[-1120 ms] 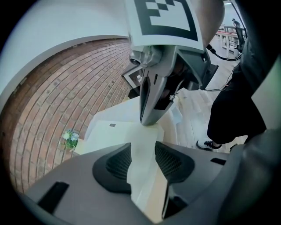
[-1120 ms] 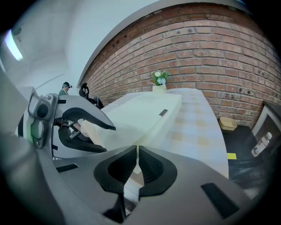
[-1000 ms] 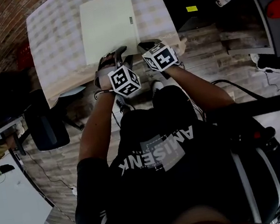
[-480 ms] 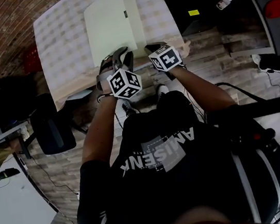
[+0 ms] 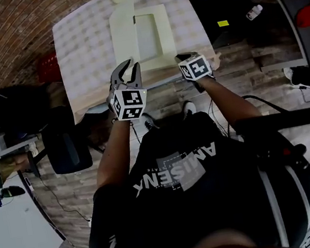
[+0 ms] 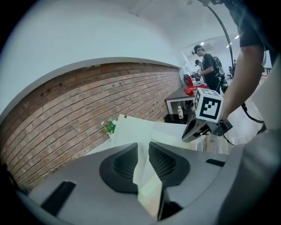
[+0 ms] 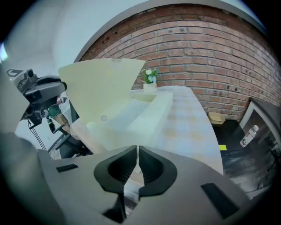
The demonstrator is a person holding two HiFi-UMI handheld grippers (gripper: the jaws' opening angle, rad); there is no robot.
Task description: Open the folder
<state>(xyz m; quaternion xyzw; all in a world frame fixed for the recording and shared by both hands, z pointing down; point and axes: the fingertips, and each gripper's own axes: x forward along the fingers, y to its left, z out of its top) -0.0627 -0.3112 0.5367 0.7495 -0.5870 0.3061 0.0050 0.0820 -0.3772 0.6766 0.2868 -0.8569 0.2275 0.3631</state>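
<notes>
The left hand-held gripper (image 6: 143,149), jaws just clenched on the thin folder cover (image 7: 99,83), could lose it mid-lift through slippage; the right hand-held gripper (image 7: 138,149) sits closed.

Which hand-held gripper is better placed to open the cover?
Left: the left hand-held gripper, jaws just closed, pinches the raised folder cover; the right hand-held gripper rests at the table edge.

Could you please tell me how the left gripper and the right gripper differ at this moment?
The left gripper is clamped on the front cover, its jaws having just closed on it; the right gripper has its jaws together with nothing seen between them. The left gripper holds the cover raised off the table; the right gripper sits low by the near right corner of the folder. Both are at the folder's near edge.
</notes>
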